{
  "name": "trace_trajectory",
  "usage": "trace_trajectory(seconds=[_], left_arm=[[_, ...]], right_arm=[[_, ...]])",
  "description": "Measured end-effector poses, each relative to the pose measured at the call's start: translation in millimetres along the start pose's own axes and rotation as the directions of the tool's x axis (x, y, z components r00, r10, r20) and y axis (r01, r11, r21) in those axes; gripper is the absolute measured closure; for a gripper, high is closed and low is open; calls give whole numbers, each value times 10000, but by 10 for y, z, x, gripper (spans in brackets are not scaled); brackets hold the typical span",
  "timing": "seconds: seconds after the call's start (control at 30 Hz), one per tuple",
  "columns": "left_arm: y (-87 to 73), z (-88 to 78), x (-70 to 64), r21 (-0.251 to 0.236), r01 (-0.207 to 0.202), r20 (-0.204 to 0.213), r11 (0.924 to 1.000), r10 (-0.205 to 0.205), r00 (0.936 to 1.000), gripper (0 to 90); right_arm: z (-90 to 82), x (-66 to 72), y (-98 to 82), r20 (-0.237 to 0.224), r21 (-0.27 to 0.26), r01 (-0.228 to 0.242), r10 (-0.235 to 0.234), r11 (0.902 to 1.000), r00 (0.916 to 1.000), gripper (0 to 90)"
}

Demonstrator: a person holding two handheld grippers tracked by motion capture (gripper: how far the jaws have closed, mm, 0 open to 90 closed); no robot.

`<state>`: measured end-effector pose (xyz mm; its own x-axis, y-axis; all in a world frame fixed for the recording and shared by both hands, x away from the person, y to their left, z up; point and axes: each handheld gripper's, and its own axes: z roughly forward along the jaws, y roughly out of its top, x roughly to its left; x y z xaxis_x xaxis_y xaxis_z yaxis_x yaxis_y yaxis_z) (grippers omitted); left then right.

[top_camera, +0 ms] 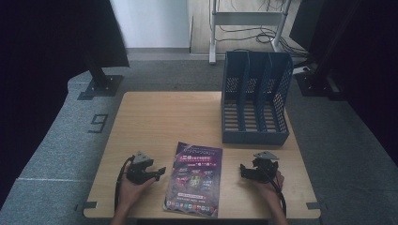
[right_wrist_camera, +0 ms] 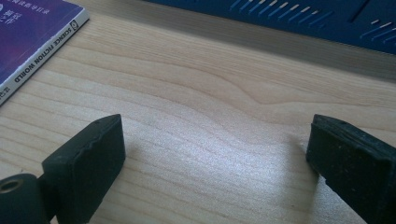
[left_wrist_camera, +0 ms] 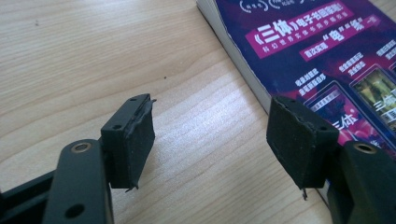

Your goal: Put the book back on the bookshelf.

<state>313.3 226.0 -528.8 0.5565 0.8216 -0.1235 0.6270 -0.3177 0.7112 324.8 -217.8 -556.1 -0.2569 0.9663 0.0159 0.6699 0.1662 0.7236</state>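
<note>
High view is showing a flat, rectangular book with a glossy purple cover lying face up on the pale wood-grain table, near the front edge and between the two tools. A blue plastic file rack with three upright compartments and slotted, perforated walls is standing at the far right of the table, well apart from the book.

Left tool is resting low over the table just left of the book, its tips pointing toward the book's left edge; the hand is gripping it from behind with the forearm entering from the bottom edge. In the left gripper view, the jaws are standing spread wide, the black rubber pads looking worn and frayed at the edges, with bare wood between them and the right pad overlapping the book's cover in the picture.

Right tool is sitting just right of the book, held by the right hand. In the right gripper view, its jaws are likewise standing spread, pinching nothing, with the book's white spine at upper left and the rack's base beyond.
</note>
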Motion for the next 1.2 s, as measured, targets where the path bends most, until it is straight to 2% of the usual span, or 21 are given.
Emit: trace_trajectory(seconds=[0.1,0.5,0.8,0.87,1.0,1.07,1.2], left_arm=[[-13,15,2,170,-51,-26,9998,51,10000,316],[-32,17,26,167,128,-78,9998,-127,9999,311],[-32,24,33,154,144,-48,9998,-143,9999,311],[-31,20,40,138,134,-49,9998,-134,9999,310],[-20,27,43,39,197,-104,9998,-197,9998,310],[-5,62,28,30,231,-146,9997,-231,9996,311],[16,108,-42,134,-9,-73,9999,10,10000,310]], right_arm=[[1,0,1,-3,6,8,-8,10000,10000,40],[-4,-14,-2,49,-19,-73,73,10000,10000,49],[-17,-27,-11,33,-90,-56,56,9999,10000,77],[-26,-30,-9,44,-138,-106,107,9998,9999,107],[-51,-21,7,-142,-298,-183,179,9994,9997,120],[-66,3,23,-207,-439,-68,59,9990,9998,123],[-103,49,51,-359,-651,19,-42,9979,9993,128]])
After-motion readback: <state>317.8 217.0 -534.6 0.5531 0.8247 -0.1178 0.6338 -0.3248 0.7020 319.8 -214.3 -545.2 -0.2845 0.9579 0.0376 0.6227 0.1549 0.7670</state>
